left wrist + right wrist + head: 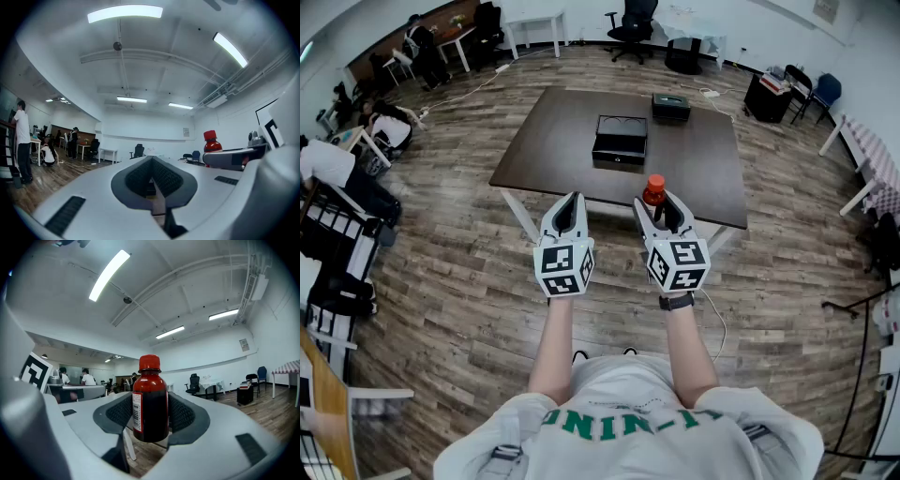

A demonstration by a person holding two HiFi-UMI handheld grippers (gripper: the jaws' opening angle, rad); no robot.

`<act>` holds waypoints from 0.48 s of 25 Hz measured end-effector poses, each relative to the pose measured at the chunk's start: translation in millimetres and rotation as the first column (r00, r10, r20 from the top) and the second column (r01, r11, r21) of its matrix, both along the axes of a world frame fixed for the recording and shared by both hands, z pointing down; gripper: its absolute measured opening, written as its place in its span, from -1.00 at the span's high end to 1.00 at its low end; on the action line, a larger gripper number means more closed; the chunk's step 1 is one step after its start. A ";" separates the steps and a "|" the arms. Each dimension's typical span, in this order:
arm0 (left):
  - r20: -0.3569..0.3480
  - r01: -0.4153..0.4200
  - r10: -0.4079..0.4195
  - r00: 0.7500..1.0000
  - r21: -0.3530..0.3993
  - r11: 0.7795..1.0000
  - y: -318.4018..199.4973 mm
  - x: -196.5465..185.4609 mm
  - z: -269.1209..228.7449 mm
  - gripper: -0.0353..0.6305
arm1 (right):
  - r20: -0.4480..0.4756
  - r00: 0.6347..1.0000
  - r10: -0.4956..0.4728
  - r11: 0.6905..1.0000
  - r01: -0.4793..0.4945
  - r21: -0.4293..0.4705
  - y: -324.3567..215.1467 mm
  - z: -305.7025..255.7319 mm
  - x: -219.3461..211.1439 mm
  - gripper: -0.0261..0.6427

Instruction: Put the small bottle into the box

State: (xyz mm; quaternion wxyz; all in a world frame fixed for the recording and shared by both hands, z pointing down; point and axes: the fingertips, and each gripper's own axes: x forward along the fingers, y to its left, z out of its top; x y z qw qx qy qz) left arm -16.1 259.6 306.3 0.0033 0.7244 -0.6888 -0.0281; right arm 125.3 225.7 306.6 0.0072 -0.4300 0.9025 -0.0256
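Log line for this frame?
right gripper: shut on small bottle, upright | left gripper: shut, empty | box: open, on table, bottle not in yet

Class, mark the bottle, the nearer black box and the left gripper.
bottle (152, 412), right gripper view, its dark body.
nearer black box (619, 155), head view, its front wall.
left gripper (572, 199), head view, between its fingertips.

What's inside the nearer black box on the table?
The black box looks open, showing only a dark inside. Its near wall hides part of the bottom. The small bottle isn't in it; the right claw holds it.
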 end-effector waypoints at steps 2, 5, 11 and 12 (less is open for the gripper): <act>0.004 -0.002 0.002 1.000 -0.010 1.000 -1.7 7.7 2.6 0.87 | 0.017 1.000 -0.021 1.000 0.021 -0.021 1.7 2.8 2.1 0.22; -0.001 0.005 -0.005 1.000 -0.012 1.000 -2.3 18.4 4.4 0.87 | 0.016 0.999 -0.049 0.998 0.049 -0.030 6.2 5.0 4.7 0.22; 0.020 0.010 -0.010 1.000 0.008 1.000 -2.8 54.7 2.0 0.87 | 0.053 0.996 -0.077 0.995 0.080 -0.053 4.7 5.5 28.3 0.22; 0.031 0.008 -0.009 0.999 0.003 1.000 -2.7 58.3 3.5 0.87 | 0.067 0.995 -0.077 0.995 0.081 -0.057 2.5 5.8 31.3 0.22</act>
